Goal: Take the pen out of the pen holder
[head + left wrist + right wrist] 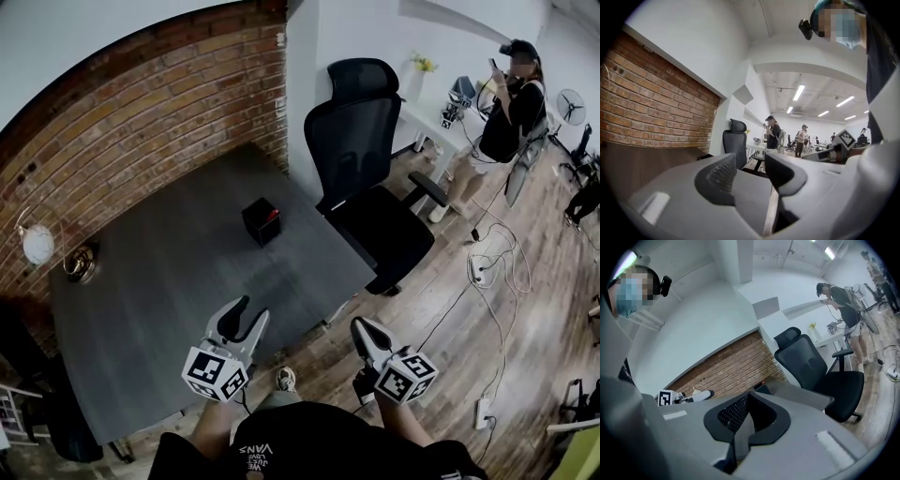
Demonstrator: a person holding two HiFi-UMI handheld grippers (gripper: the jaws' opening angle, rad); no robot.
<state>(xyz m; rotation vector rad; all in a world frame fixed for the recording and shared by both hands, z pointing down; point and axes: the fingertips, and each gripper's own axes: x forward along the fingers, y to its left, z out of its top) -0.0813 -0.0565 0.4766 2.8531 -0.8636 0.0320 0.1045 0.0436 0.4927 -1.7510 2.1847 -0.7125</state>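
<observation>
Black pen holder (261, 221) well ahead of our left claw (251, 310), spread empty; right claw (362, 326) pinched closed; pen (272, 217), we judge, light, slick: take its exposed top

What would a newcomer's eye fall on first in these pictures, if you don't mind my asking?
Probably the two tools low in the head view, each with a marker cube: the left hand-held gripper open and empty, the right hand-held gripper shut. Beyond them a small black pen holder stands on the grey table, with a black office chair at the table's right side and a brick wall behind.
</observation>
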